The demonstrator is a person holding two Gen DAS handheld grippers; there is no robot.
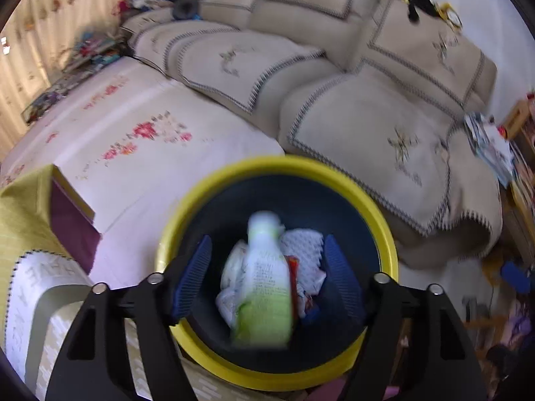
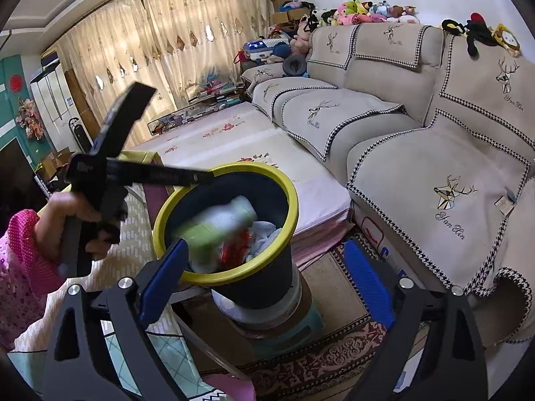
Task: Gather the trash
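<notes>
The left gripper (image 1: 267, 277) hung over the yellow-rimmed bin (image 1: 364, 193), its blue pads spread wide with nothing pressed between them. Below and between them, a blurred green-and-white bottle (image 1: 264, 287) sat inside the bin, seemingly loose on crumpled white wrappers (image 1: 304, 247). The right gripper (image 2: 267, 280) was also spread and empty, with the bin (image 2: 267, 287) just ahead of it and the beige sofa (image 2: 434, 167) further off to its right.

Bright curtain-filtered daylight; left view motion-blurred, fisheye edges warped.
</notes>
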